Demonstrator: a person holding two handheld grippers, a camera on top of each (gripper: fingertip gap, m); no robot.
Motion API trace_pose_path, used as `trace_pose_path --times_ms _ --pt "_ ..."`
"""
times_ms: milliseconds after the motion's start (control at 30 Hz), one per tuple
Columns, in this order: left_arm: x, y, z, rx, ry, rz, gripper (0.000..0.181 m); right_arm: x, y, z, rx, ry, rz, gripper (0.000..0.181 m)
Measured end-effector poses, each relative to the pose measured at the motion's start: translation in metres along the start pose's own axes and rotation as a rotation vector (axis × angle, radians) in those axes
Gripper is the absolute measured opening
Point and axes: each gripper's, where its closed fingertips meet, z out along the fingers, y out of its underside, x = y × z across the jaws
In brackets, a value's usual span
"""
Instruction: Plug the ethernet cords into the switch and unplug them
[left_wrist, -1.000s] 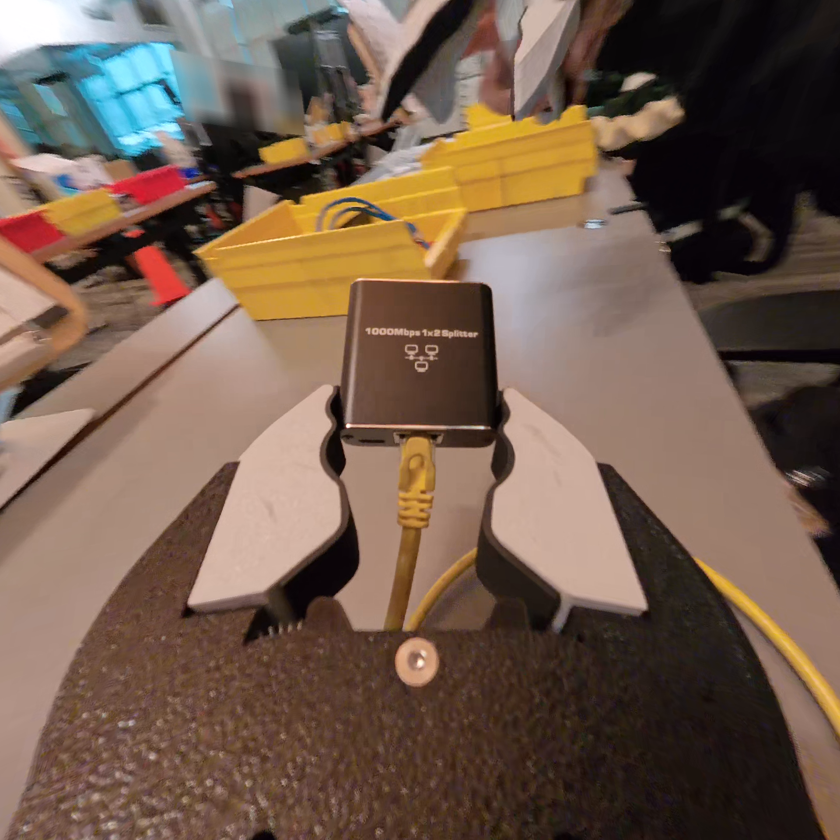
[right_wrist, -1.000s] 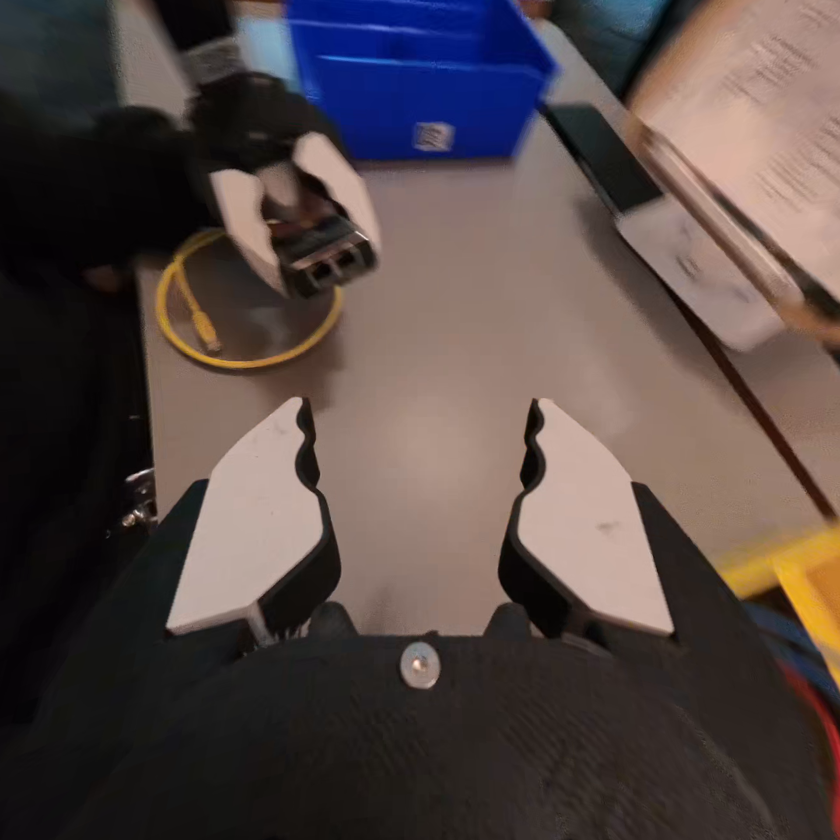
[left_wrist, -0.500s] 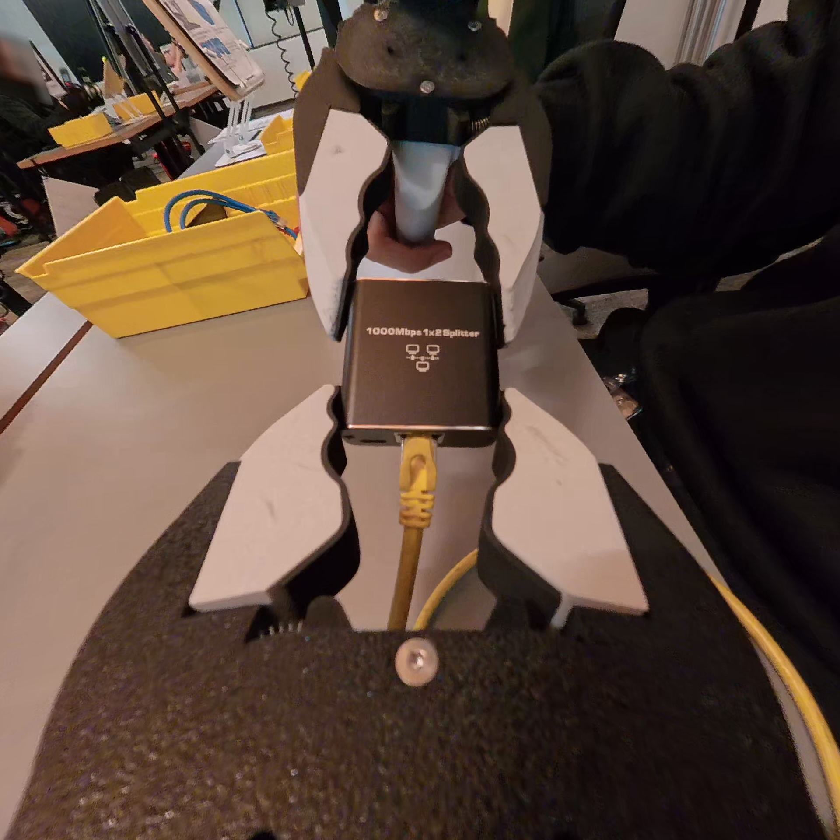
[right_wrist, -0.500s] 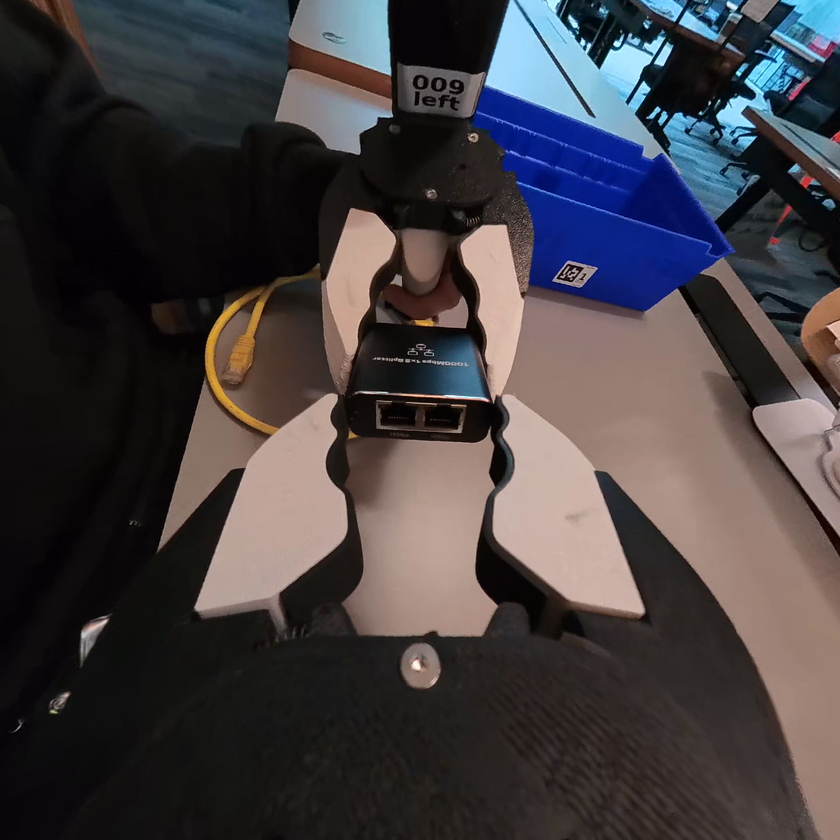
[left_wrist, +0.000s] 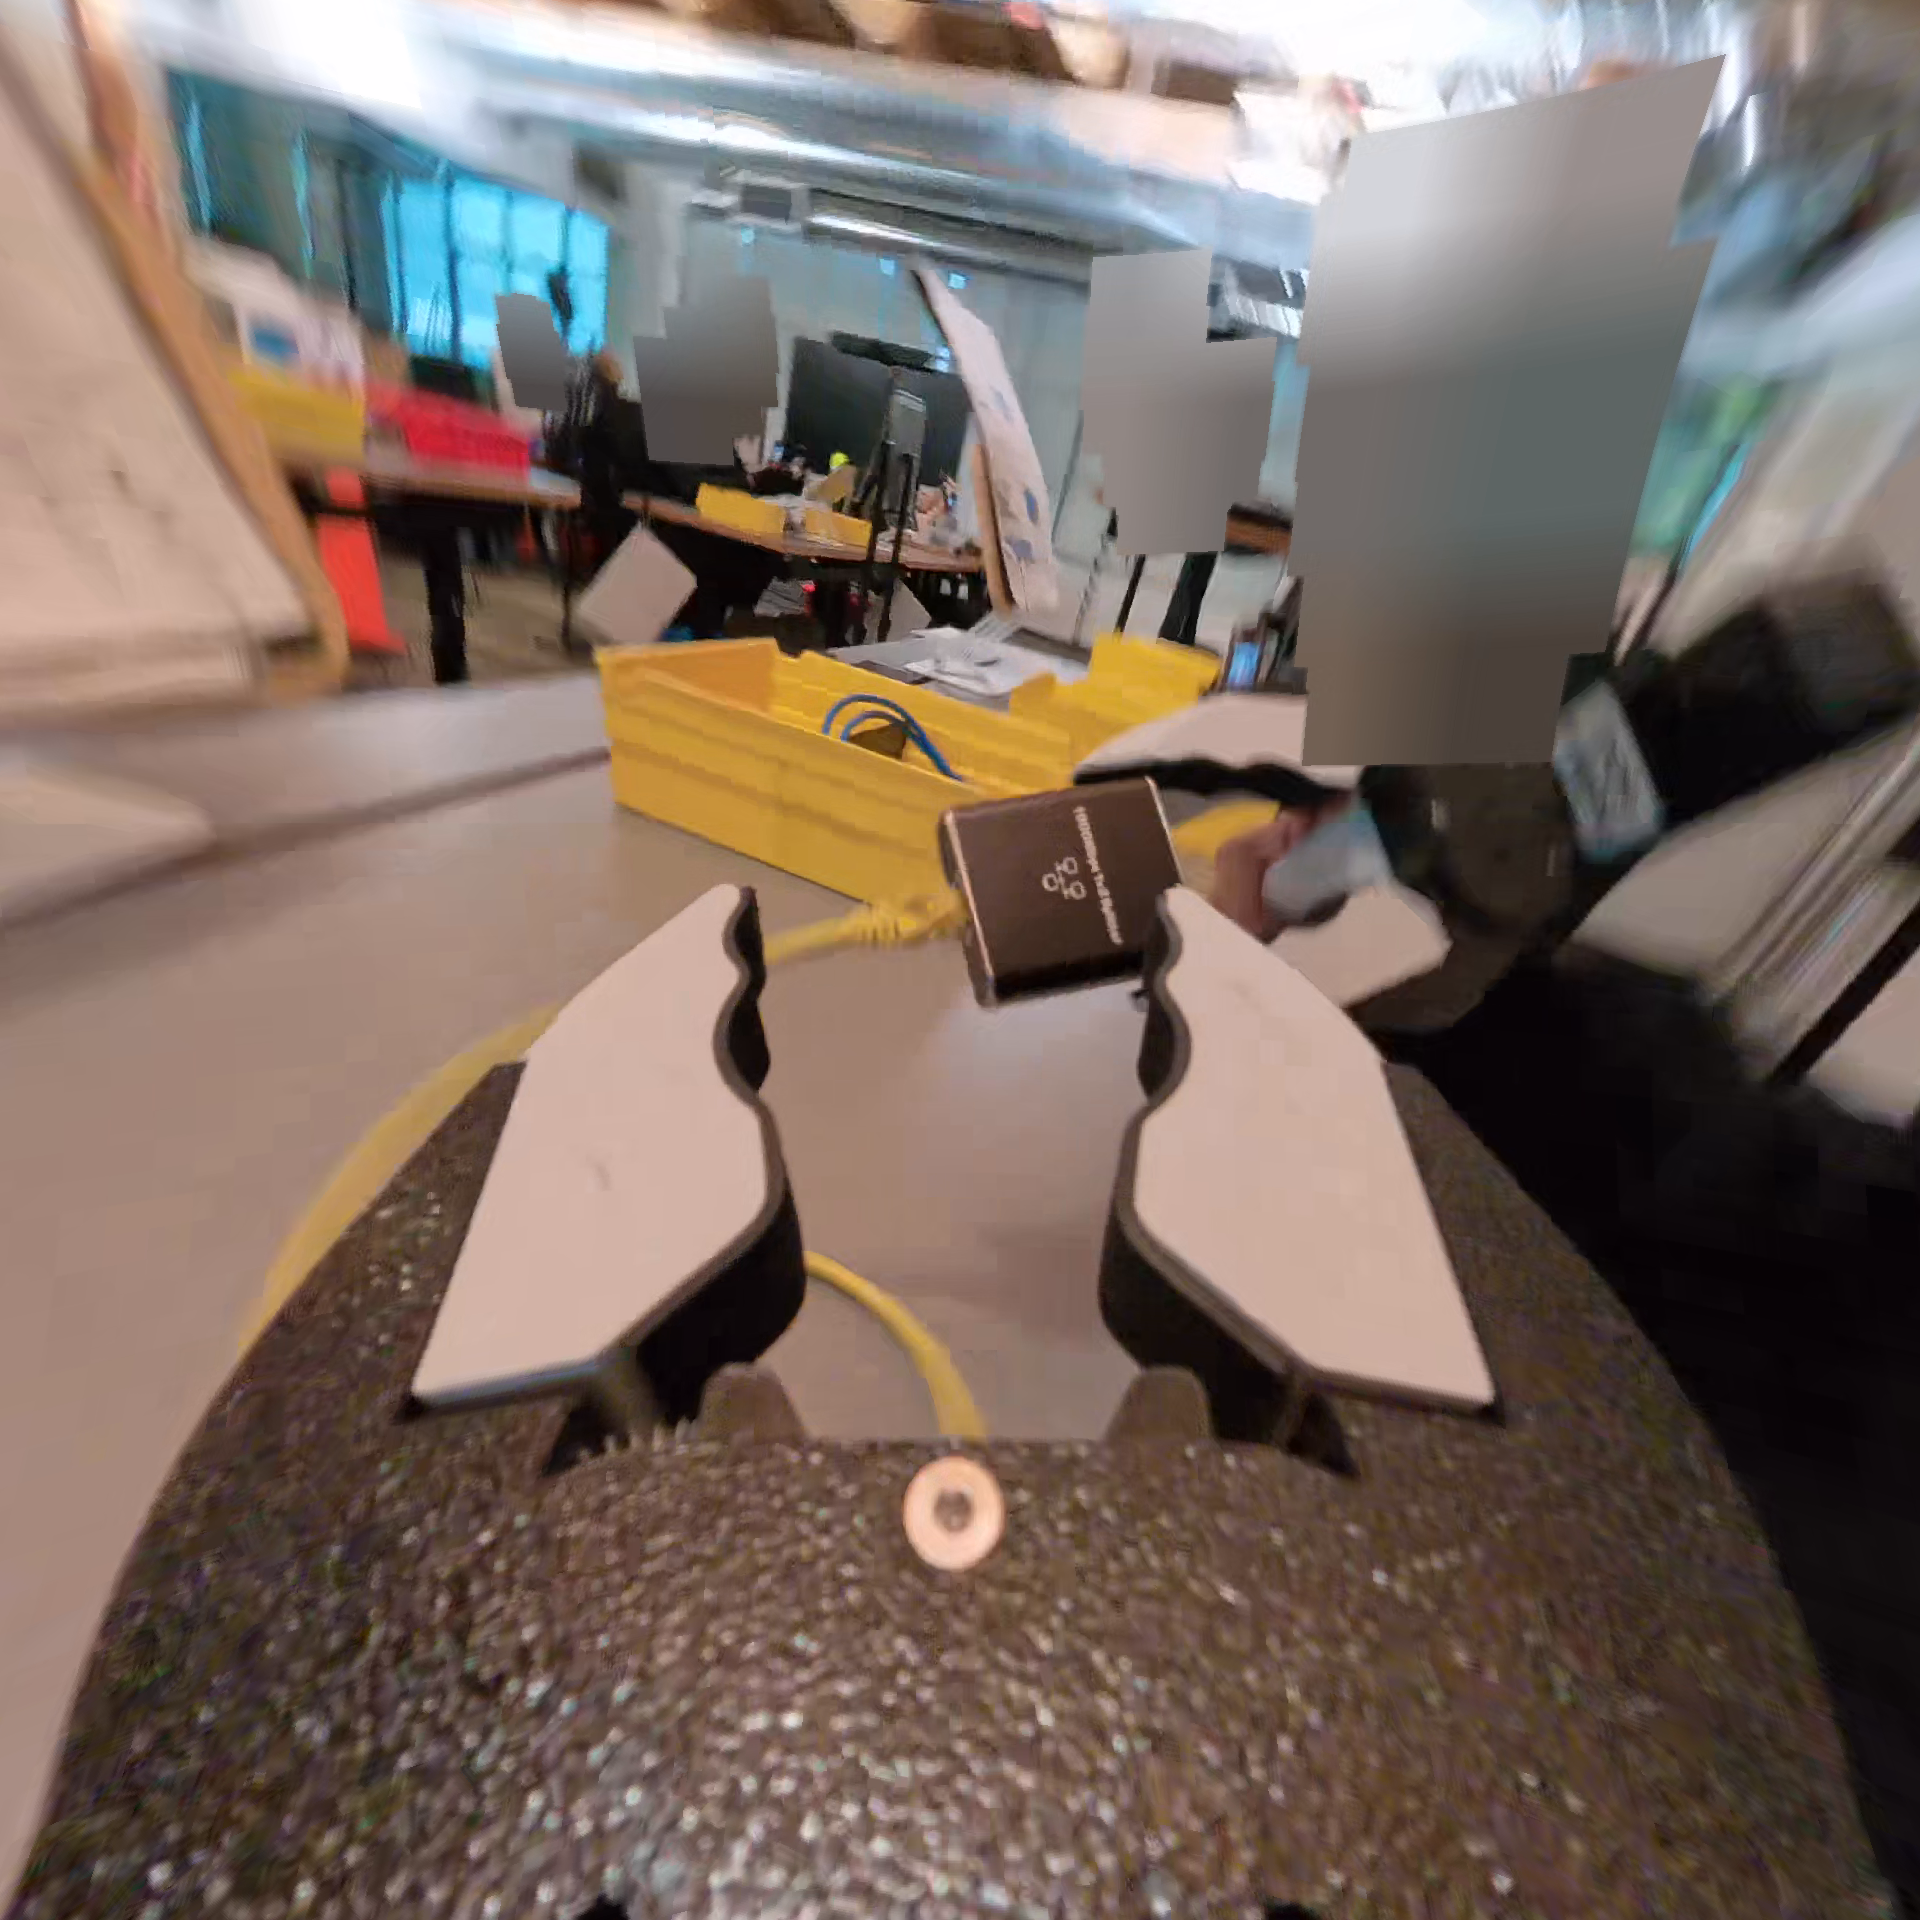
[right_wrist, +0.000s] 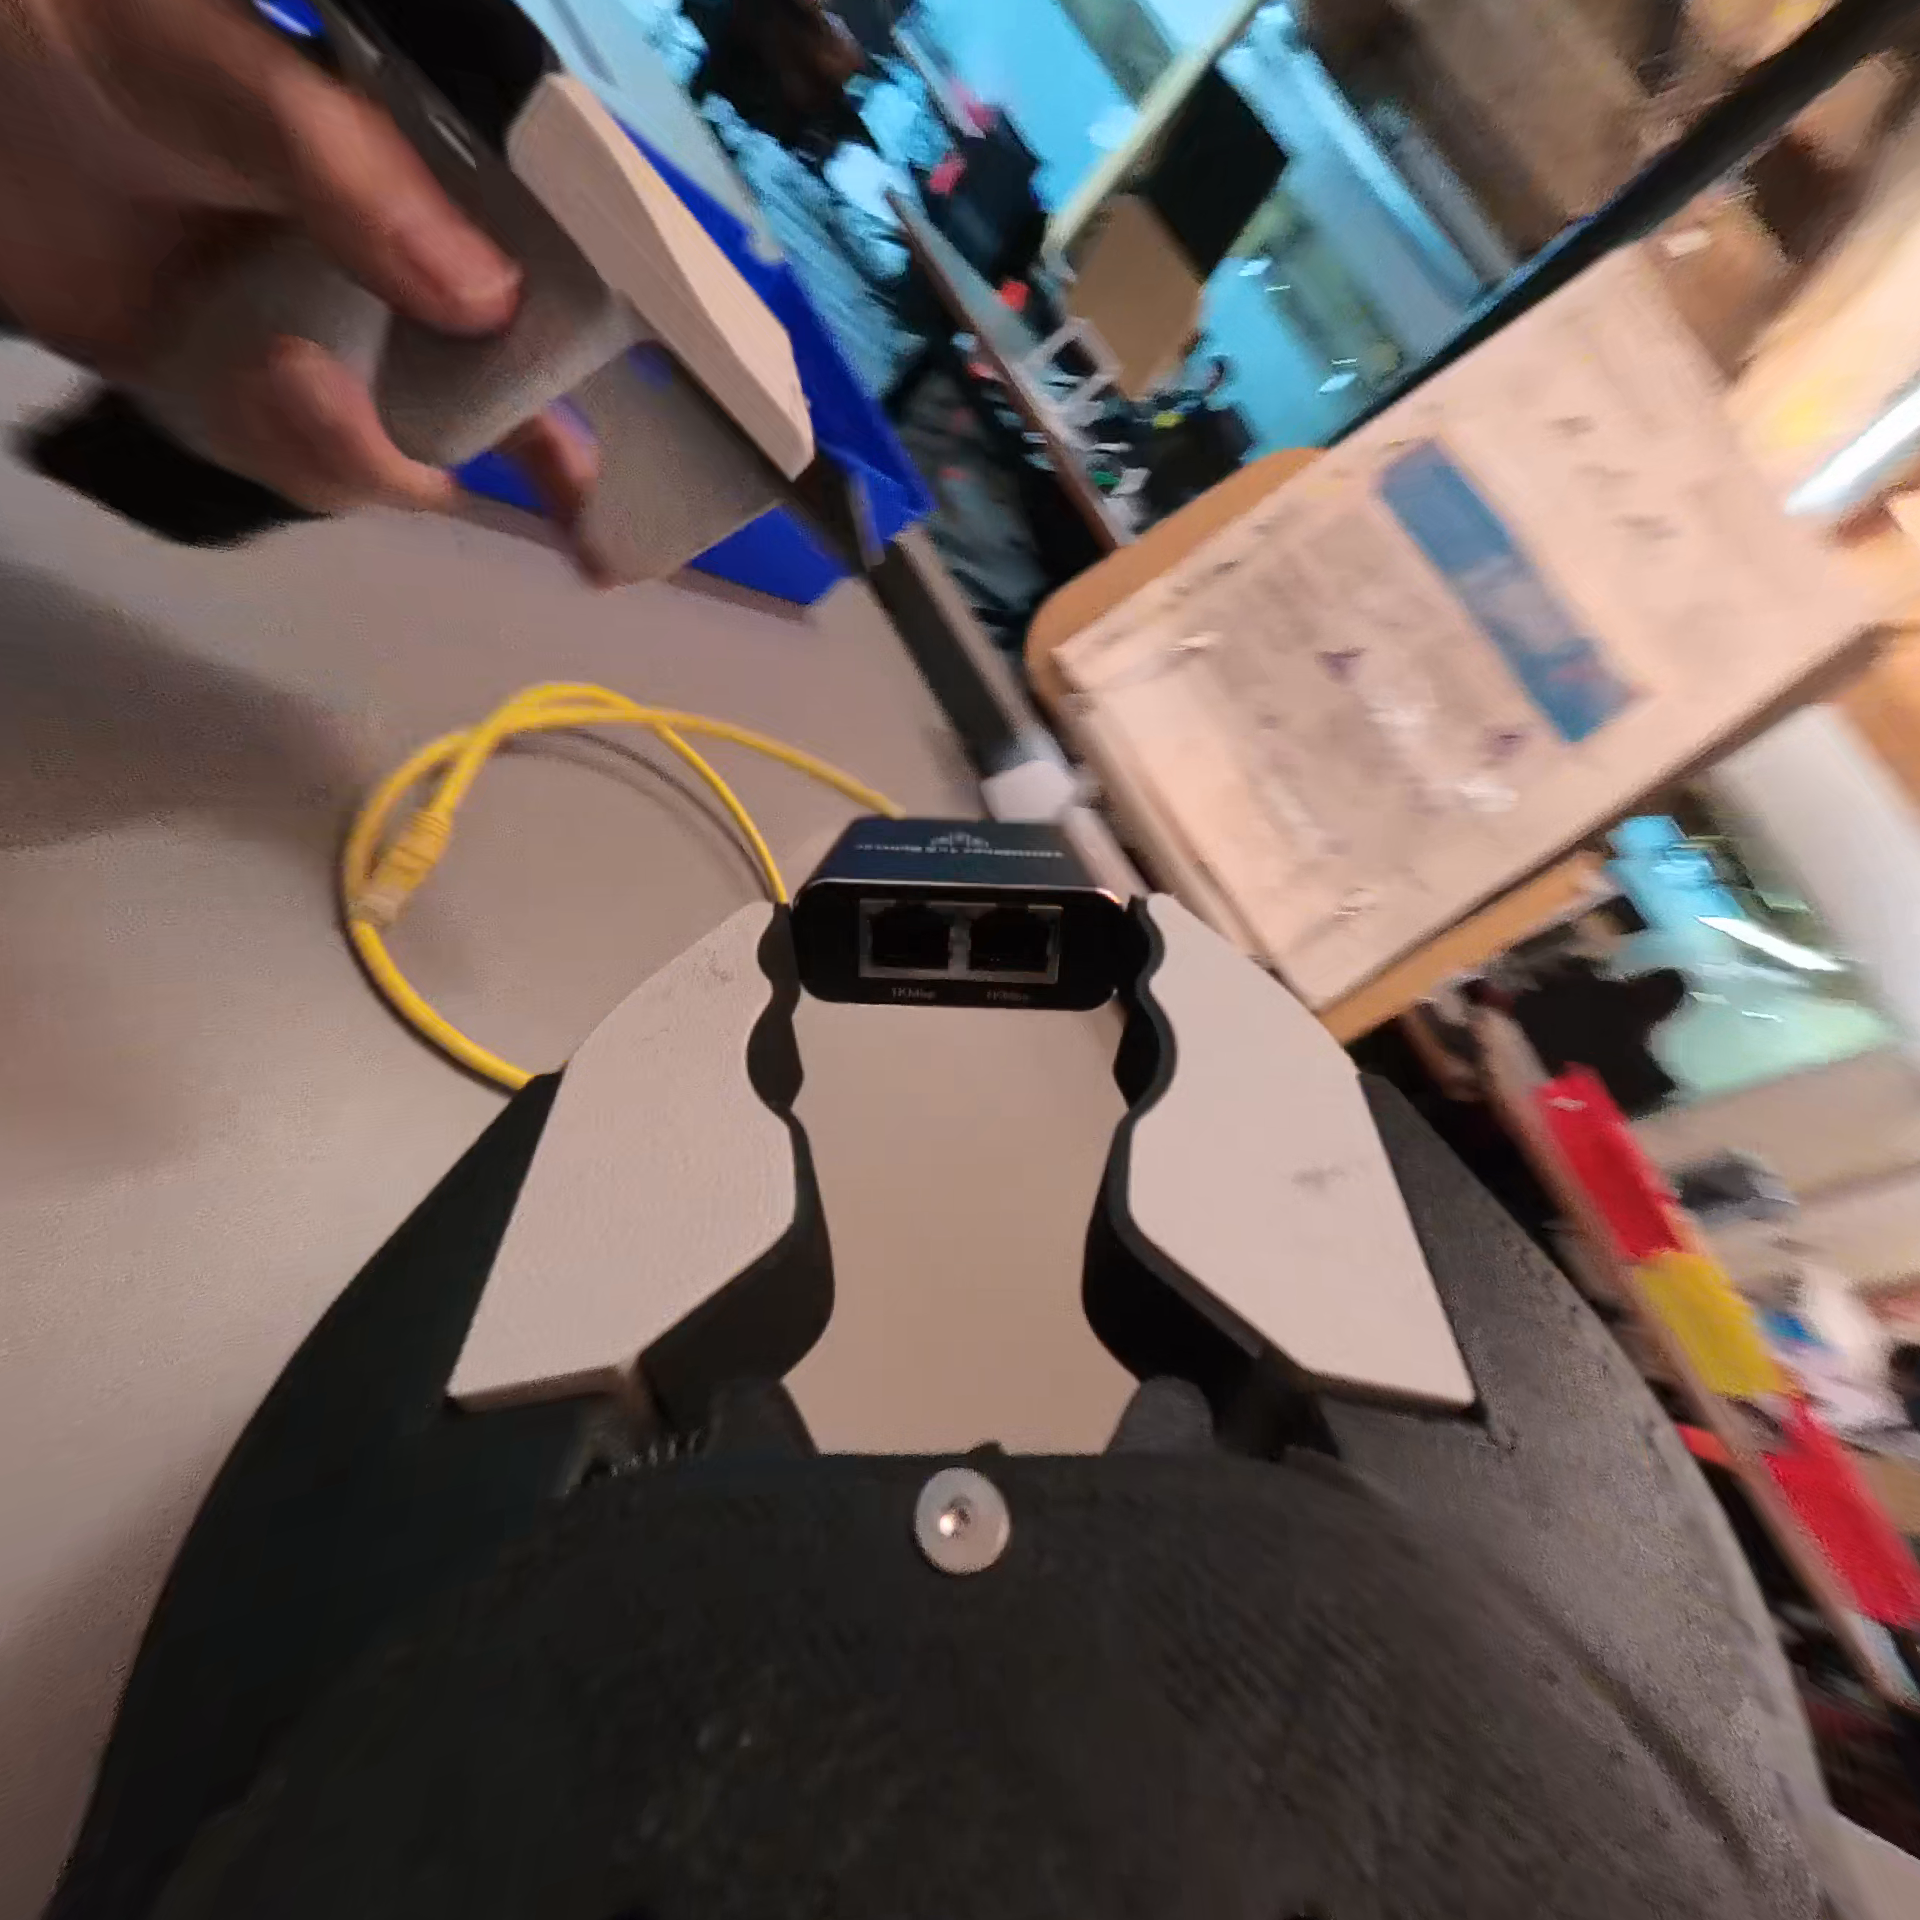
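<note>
Right gripper (right_wrist: 958, 940): jaws clamped on the sides of the black switch (right_wrist: 958, 935), held above the grey tabletop (right_wrist: 208, 1039). Both front ports face the camera, unoccupied. Yellow ethernet cord (right_wrist: 436, 821) lies looped on the tabletop; its free plug rests at left, and its other end is hidden behind the switch there. The left wrist view shows that end plugged into the switch (left_wrist: 1060, 894).

Left gripper (left_wrist: 951, 935): jaws apart, holding nothing, just beside the switch. Background heavily blurred. Yellow bin (left_wrist: 748, 758) behind; blue cable inside, contents otherwise indistinct.
</note>
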Motion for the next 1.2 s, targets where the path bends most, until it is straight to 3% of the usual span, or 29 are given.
trace_pose_path --times_ms 67,133,200,333,467,533,767,800,900,1000,1133,1200 --pt "-0.001 0.004 0.006 -0.001 0.047 -0.354 0.066 0.014 -0.007 -0.004 0.001 0.119 -0.032 0.059" --pt "0.018 0.015 0.018 -0.025 0.243 -0.615 0.057 0.021 -0.014 -0.007 0.024 0.209 -0.039 0.059" --pt "0.033 0.028 0.031 -0.053 0.401 -0.839 0.053 0.013 -0.019 -0.005 0.046 0.205 -0.05 0.058" --pt "0.053 0.03 0.049 0.056 0.675 -1.257 0.055 -0.003 -0.023 -0.007 0.075 0.21 -0.096 0.058" --pt "0.058 0.034 0.051 0.097 0.852 -1.405 0.04 0.001 -0.03 -0.021 0.141 0.232 -0.099 0.057" --pt "0.067 0.04 0.054 0.052 0.875 -1.415 0.041 -0.001 -0.035 -0.025 0.168 0.225 -0.156 0.057" --pt "0.072 0.026 0.06 0.173 0.941 -1.533 0.054 -0.015 -0.034 -0.021 0.137 0.216 -0.27 0.057" --pt "0.07 0.031 0.063 0.181 0.883 -1.492 0.044 -0.015 -0.031 -0.021 0.118 0.221 -0.276 0.057" --pt "0.063 0.032 0.064 0.215 0.734 -1.33 0.04 -0.014 -0.026 -0.023 0.117 0.221 -0.235 0.056" --pt "0.051 0.026 0.056 0.256 0.638 -1.146 0.026 -0.017 -0.026 -0.029 0.19 0.109 -0.135 0.057" --pt "0.05 0.057 0.056 -0.044 0.481 -0.782 0.024 -0.009 -0.022 -0.036 0.194 -0.066 0.042 0.089" --pt "0.043 0.074 0.052 -0.187 0.378 -0.584 0.024 -0.012 -0.01 -0.033 0.111 -0.132 -0.021 0.09"
